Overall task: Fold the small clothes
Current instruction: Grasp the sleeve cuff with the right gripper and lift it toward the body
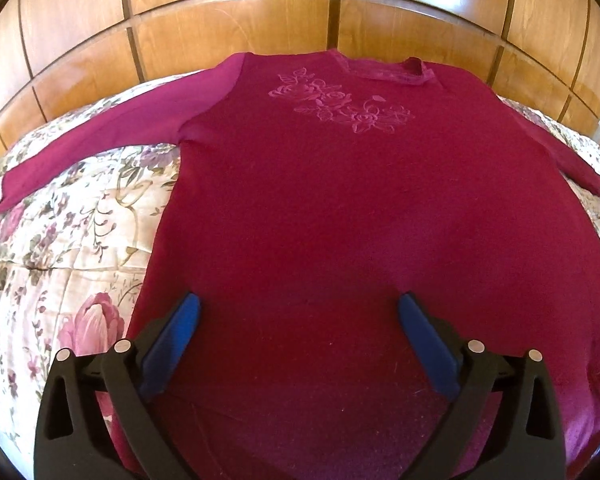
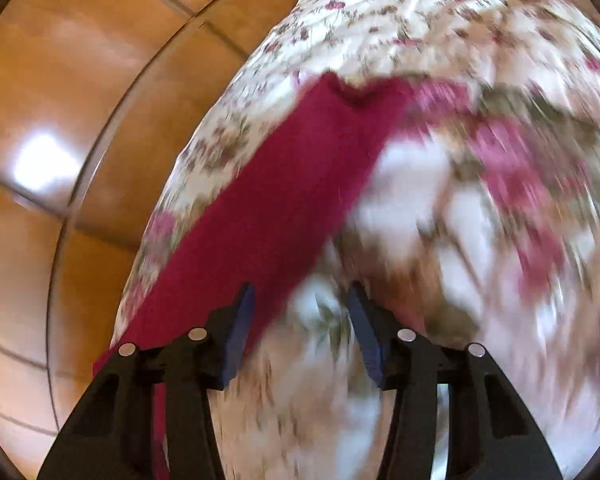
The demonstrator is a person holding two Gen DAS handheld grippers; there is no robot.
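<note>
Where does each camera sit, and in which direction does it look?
Left wrist: on the left claw, looking down over the flat magenta sweater toward the wooden headboard; its open fingers show.
Right wrist: on the right claw, looking along one sleeve; open fingers show, image blurred.
Shared: sweater, floral bedspread, headboard.

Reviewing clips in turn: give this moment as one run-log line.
garment: red sweater flat on floral bedspread, unfolded | left gripper: open over hem | right gripper: open, sleeve edge between jaws
</note>
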